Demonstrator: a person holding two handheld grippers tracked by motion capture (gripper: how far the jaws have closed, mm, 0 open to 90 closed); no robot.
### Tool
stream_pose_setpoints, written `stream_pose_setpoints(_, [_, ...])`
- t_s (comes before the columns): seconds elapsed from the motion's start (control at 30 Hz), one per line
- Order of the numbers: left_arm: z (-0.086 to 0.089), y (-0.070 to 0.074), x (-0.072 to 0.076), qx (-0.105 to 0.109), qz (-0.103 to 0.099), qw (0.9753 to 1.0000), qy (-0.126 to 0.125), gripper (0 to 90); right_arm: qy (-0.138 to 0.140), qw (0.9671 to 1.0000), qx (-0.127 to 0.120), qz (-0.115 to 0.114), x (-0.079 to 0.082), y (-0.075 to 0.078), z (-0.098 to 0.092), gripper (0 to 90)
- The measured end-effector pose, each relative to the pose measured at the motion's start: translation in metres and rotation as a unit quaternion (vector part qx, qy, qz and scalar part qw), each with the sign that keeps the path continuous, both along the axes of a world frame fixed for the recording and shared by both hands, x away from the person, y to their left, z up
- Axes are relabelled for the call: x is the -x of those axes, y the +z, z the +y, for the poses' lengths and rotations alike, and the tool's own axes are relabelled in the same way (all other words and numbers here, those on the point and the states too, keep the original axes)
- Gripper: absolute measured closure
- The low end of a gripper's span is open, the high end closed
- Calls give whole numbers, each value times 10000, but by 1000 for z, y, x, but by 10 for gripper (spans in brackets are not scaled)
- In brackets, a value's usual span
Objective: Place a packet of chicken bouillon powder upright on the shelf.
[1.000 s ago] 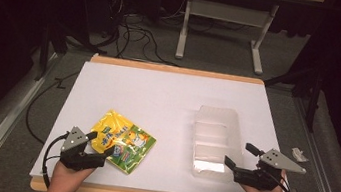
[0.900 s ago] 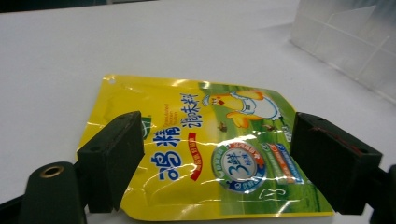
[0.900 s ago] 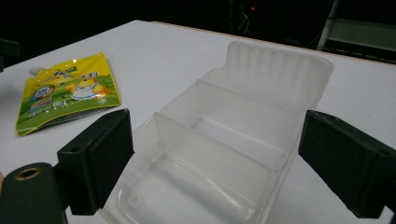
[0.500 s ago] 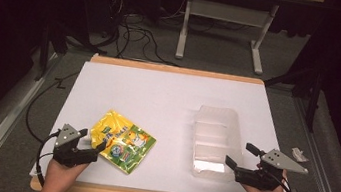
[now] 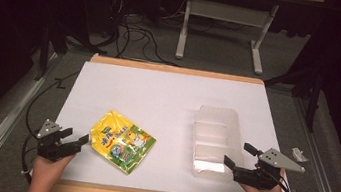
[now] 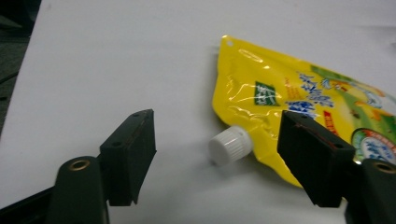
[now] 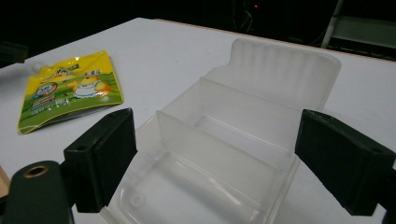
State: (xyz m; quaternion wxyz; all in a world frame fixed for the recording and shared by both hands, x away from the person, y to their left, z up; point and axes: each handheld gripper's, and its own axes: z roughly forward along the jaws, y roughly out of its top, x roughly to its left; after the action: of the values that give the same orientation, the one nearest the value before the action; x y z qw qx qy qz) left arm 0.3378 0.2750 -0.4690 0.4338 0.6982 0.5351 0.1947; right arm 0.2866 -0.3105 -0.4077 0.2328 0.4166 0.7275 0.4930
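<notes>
My left tool (image 5: 82, 141) gapes beside the pouch (image 5: 121, 141) lower left; right tool (image 5: 237, 156), spread, straddles the tray's (image 5: 216, 132) near edge.

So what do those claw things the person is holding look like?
Both are black. The left gripper and the right gripper each carry a grey three-cornered plate on top and trail a black cable. Up close, each has two chunky, flat black jaws with small screw holes, and a round brass-coloured ring at the base of the arm. The hands are bare, and no sleeves can be seen.
</notes>
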Motion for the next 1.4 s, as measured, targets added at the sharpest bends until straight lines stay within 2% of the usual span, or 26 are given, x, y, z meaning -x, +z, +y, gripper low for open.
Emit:
stream_pose_setpoints(0.13, [1, -1, 0, -18, 17, 10000, 8, 367, -23, 10000, -28, 20, 0, 0, -1, 132])
stream_pose_setpoints(0.27, [-7, -2, -2, -192, 0, 9995, -242, 452, -25, 10000, -38, 45, 0, -1, -1, 136])
stream_pose_setpoints(0.37, [-15, -5, -8, -328, 62, 9987, -397, 504, -11, 10000, -14, 49, -1, -2, -1, 140])
stream_pose_setpoints(0.47, [-20, -8, -12, -339, 146, 9977, -565, 542, -17, 10000, -21, 89, -2, -3, -1, 141])
stream_pose_setpoints(0.53, [-21, -9, -13, -447, 169, 9973, -557, 551, -14, 10000, -15, 95, -3, -3, -1, 142])
stream_pose_setpoints(0.7, [-18, -9, -11, -295, 196, 9978, -564, 616, -24, 10000, -24, 88, -2, -3, -1, 143])
stream_pose_setpoints(0.87, [-24, -11, 2, -540, 300, 9944, -858, 629, -41, 10000, -61, 51, 0, -1, -2, 146])
stream_pose_setpoints(1.0, [-31, -11, 11, -587, 350, 9921, -1050, 644, -33, 10000, -84, 42, -1, 1, -2, 147])
stream_pose_setpoints(1.17, [-38, -14, 18, -649, 305, 9890, -1293, 681, 39, 9999, -107, 33, -6, 1, 1, 148])
stream_pose_setpoints(1.3, [-38, -18, 20, -536, 246, 9897, -1305, 634, 91, 9999, -97, 50, -9, 1, 5, 147])
stream_pose_setpoints(1.37, [-41, -18, 22, -688, 150, 9891, -1290, 621, 128, 9999, -79, 8, -9, 1, 6, 149])
stream_pose_setpoints(1.4, [-40, -18, 22, -711, 146, 9893, -1268, 654, 135, 9999, -78, 13, -9, 1, 6, 149])
